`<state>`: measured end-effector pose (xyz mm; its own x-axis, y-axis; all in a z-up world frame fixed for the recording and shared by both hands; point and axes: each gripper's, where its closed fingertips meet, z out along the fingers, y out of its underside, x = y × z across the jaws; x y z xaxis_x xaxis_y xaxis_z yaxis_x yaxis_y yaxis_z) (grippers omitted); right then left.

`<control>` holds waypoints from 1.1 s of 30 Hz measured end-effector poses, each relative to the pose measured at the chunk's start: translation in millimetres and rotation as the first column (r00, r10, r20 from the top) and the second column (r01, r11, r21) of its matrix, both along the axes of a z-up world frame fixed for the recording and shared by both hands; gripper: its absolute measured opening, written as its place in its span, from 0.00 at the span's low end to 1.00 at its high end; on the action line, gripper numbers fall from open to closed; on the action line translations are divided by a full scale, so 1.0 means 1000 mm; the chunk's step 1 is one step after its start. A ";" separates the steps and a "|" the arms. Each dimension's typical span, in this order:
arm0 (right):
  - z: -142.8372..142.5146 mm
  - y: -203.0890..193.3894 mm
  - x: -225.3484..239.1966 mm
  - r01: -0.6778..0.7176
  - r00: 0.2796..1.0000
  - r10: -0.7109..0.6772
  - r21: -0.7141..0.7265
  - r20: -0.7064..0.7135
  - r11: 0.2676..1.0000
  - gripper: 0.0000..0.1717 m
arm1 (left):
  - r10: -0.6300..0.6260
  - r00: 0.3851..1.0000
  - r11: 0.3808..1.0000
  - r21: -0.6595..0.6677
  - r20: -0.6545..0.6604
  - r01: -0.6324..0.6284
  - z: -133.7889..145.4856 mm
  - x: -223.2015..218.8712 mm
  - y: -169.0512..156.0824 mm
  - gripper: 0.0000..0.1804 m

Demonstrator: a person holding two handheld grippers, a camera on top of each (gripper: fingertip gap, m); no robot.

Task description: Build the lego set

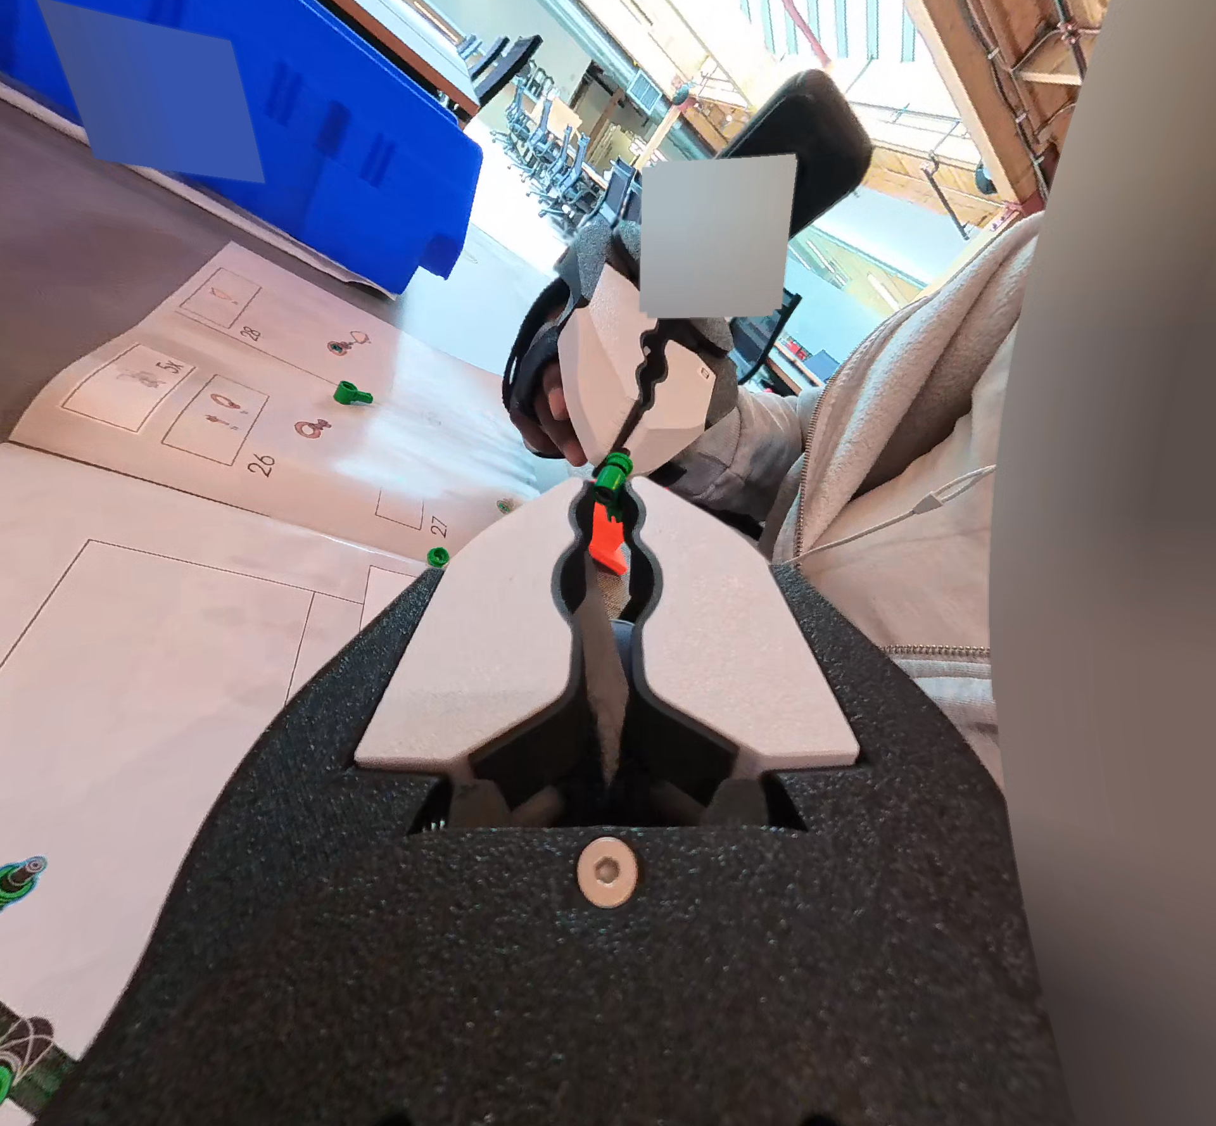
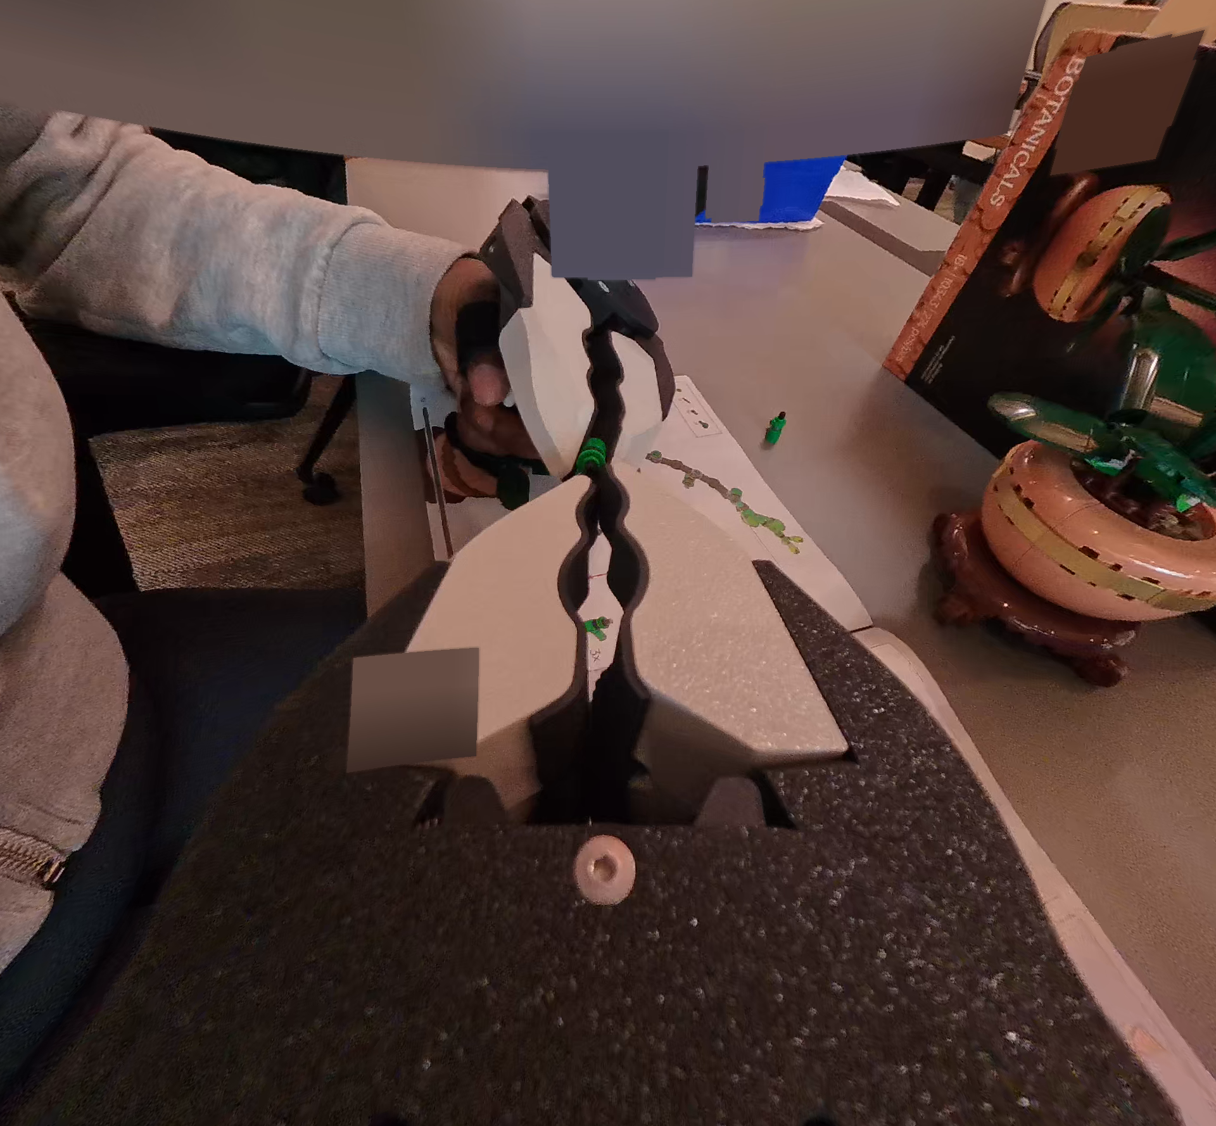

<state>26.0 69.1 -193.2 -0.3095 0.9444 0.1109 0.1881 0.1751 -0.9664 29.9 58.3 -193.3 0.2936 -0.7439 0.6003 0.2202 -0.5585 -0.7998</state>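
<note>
Pinching one green stud piece (image 1: 612,477), both grippers tip-to-tip

You sit at a grey table (image 2: 822,331) over brown carpet (image 2: 217,502), with wooden ceiling beams (image 1: 954,41) and far rows of office chairs (image 1: 553,140) in bright daylight.

Two grippers meet tip to tip — left gripper (image 1: 608,495), right gripper (image 2: 595,482). Beyond the left tips: two loose green pieces (image 1: 351,395), one blue bin (image 1: 368,127). Right of the right tips — one green stud (image 2: 776,428), one potted brick plant (image 2: 1105,535), one box (image 2: 1079,252).
</note>
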 end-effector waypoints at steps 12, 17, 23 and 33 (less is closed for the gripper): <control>0.001 0.001 -0.001 0.011 1.000 -0.009 0.107 -0.022 0.994 0.02 | 0.010 1.000 1.000 -0.017 -0.006 -0.010 -0.002 -0.002 0.002 0.03; 0.000 0.001 -0.001 0.007 1.000 -0.004 0.100 -0.024 0.995 0.01 | 0.006 1.000 1.000 -0.017 -0.013 -0.006 -0.003 -0.001 0.001 0.03; -0.003 0.002 0.000 0.005 1.000 -0.006 0.078 0.001 0.997 0.00 | 0.002 1.000 1.000 -0.025 -0.031 -0.003 -0.005 0.000 0.001 0.04; -0.002 0.000 -0.001 0.014 1.000 -0.011 0.136 -0.023 0.991 0.02 | -0.003 0.999 1.000 -0.027 -0.039 0.002 -0.006 0.000 0.000 0.03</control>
<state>25.5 68.7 -195.1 -0.2935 0.9239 0.2454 0.1696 0.3029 -0.9378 29.8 58.5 -199.5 0.3153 -0.7282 0.6085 0.1875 -0.5807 -0.7922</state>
